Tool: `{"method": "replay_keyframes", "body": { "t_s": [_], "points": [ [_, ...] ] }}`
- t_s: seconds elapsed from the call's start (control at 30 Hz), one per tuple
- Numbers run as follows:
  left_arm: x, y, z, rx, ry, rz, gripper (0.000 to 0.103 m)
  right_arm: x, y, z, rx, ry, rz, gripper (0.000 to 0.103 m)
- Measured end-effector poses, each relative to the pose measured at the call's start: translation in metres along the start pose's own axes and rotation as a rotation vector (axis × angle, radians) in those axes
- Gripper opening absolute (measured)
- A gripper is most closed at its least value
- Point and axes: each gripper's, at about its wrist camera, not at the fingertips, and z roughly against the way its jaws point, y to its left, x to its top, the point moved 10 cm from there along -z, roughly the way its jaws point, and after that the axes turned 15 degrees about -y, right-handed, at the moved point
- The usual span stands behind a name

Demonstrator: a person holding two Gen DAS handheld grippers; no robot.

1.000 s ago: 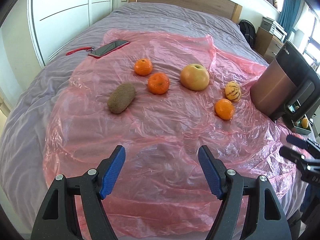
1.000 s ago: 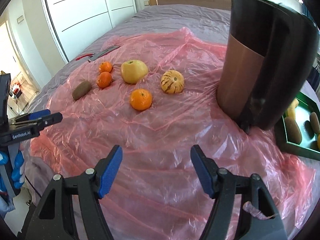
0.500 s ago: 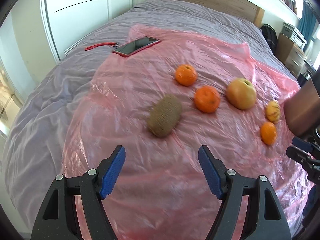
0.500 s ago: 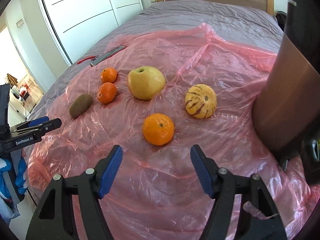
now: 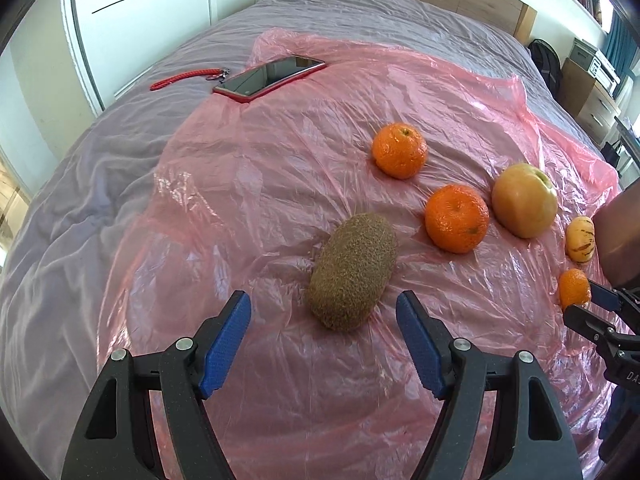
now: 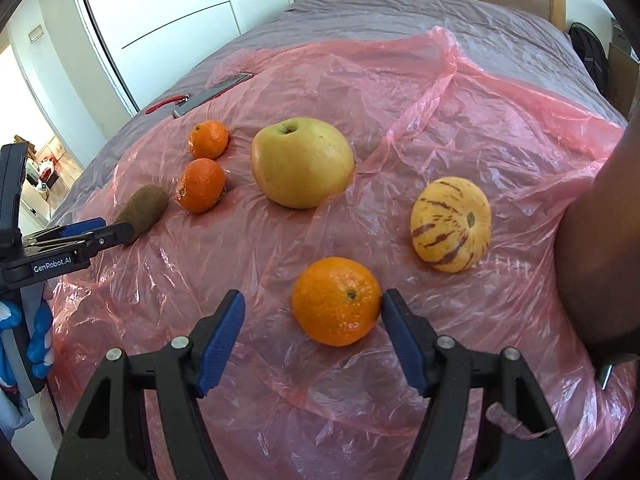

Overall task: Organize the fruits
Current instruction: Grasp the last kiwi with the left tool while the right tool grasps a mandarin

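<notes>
Fingers (image 6: 404, 344) of wide-open right hand-held gripper (image 6: 312, 320) flank mandarin (image 6: 336, 301).

Wide bare sheet (image 5: 224, 184) on my left side, nothing between the left gripper (image 5: 323, 307) and the kiwi (image 5: 352, 271). Right side's tighter: the tangerine (image 6: 335, 301) sits just beside one pad (image 6: 404, 344), the striped fruit (image 6: 451, 224) is close behind, and a big brown container (image 6: 600, 240) walls off the right.

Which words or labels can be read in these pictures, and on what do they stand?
"GenRobot.AI": white letters on the black body of the left claw, seen from the right wrist view.
"DAS": cut-off letters on the right claw, at the edge of the left wrist view.
Nothing else is readable.
</notes>
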Motion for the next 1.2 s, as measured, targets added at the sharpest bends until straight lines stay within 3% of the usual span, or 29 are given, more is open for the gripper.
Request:
{"method": "replay_keyframes", "body": {
  "t_s": [0.17,0.27,0.33,0.5,0.57,0.63,0.7,1.2],
  "points": [
    [0.002,-0.012,-0.008,-0.017,0.003,-0.043,0.067,-0.003,0.000,-0.009,-0.003,0.011,0.009,0.070],
    [0.002,-0.018,-0.015,-0.024,0.016,-0.068,0.059,-0.005,0.000,-0.014,-0.005,0.015,0.009,0.066],
    [0.000,-0.020,-0.020,-0.023,0.028,-0.080,0.048,-0.005,-0.002,-0.017,-0.007,0.019,0.009,0.060],
    [0.000,-0.022,-0.026,-0.018,0.035,-0.083,0.040,-0.006,-0.003,-0.021,-0.007,0.025,0.010,0.055],
    [0.000,-0.022,-0.025,-0.023,0.034,-0.085,0.039,-0.007,-0.005,-0.022,-0.006,0.026,0.008,0.048],
    [0.000,-0.022,-0.025,-0.028,0.031,-0.085,0.038,-0.007,-0.007,-0.022,-0.005,0.025,0.001,0.025],
    [0.002,-0.022,-0.023,-0.029,0.026,-0.082,0.037,-0.006,-0.012,-0.020,0.000,0.026,-0.019,0.012],
    [0.016,-0.022,0.011,-0.017,-0.032,-0.041,0.037,0.011,-0.001,0.012,0.028,-0.017,-0.008,0.011]
  ]
}}
